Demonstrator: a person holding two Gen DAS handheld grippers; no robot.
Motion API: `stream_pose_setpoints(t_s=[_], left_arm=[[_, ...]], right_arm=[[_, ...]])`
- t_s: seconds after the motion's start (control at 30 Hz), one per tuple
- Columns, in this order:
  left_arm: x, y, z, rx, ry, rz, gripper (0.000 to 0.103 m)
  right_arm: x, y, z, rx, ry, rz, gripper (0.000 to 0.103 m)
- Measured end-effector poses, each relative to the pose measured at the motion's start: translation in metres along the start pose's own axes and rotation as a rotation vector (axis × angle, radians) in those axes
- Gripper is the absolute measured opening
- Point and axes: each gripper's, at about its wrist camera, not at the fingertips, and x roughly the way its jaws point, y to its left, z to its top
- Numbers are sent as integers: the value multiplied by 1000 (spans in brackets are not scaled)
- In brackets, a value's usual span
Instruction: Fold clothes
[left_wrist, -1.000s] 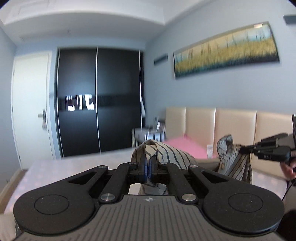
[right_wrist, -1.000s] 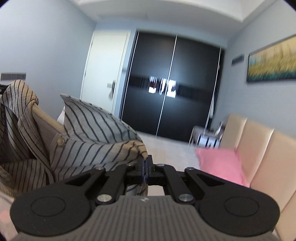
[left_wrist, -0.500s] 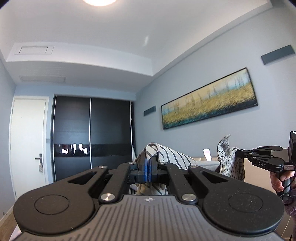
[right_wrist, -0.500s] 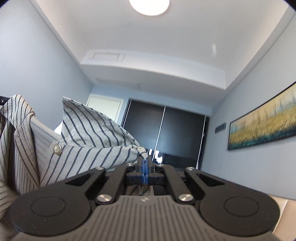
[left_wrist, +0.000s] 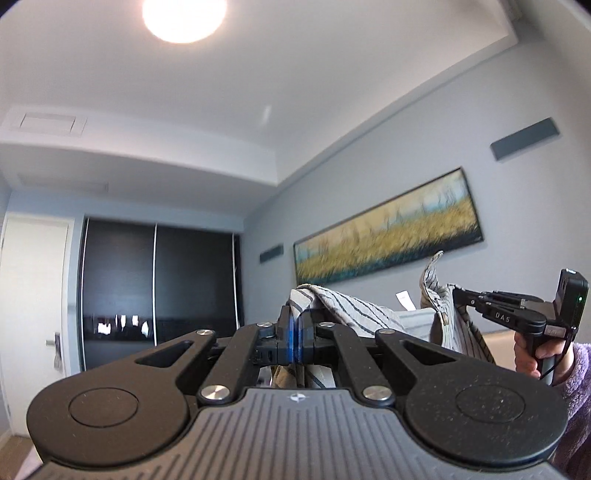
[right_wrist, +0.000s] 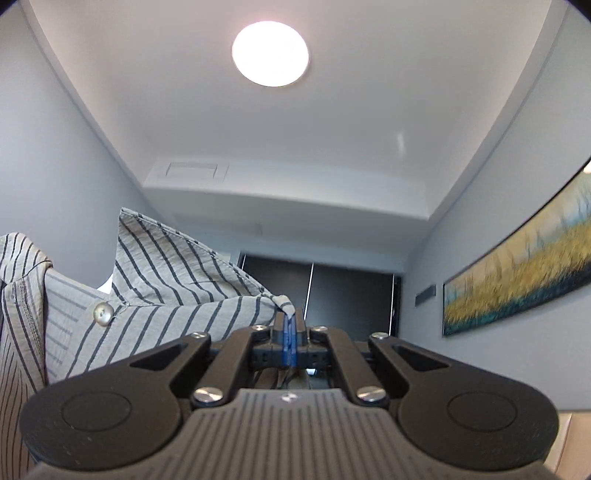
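A grey shirt with dark stripes (left_wrist: 354, 314) hangs stretched between both grippers, held up in the air. My left gripper (left_wrist: 295, 328) is shut on one edge of the shirt, the cloth spilling over its right finger. My right gripper (right_wrist: 289, 326) is shut on another edge of the striped shirt (right_wrist: 177, 291), whose collar and a pale button (right_wrist: 103, 314) show to the left. In the left wrist view the right gripper (left_wrist: 456, 295) appears at the far right, pinching cloth, held by a hand (left_wrist: 532, 360) in a purple sleeve. The shirt's lower part is hidden below the gripper bodies.
Both views tilt up at a white ceiling with a round lamp (right_wrist: 270, 53). A dark sliding wardrobe (left_wrist: 159, 295) and a white door (left_wrist: 33, 306) stand ahead. A long landscape painting (left_wrist: 388, 236) hangs on the grey right wall.
Both grippers have risen and tilted upward with the shirt. The bed, pink pillow and headboard have dropped out of view, and the ceiling lamp has come in.
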Motion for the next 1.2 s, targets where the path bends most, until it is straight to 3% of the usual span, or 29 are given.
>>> stream_pose_setpoints(t_s=[0.13,0.27,0.47,0.73,0.97,1.2], left_arm=[[22,31,-51,-55,141,2,0],[56,66,-126,-127,326,35,0],[116,117,-230,-163,553,145,0],[220,184,-305,-207,681,292,1],[299,230,-366,-219,766,359,0],[350,252,-475,-222,959,387,0]], right_arm=[[41,3,-54,24,161,23,2],[79,9,-132,66,370,47,2],[148,21,-237,93,592,60,2],[265,39,-338,112,751,0,2],[354,48,-417,101,820,-58,2],[415,61,-536,82,1007,-52,2]])
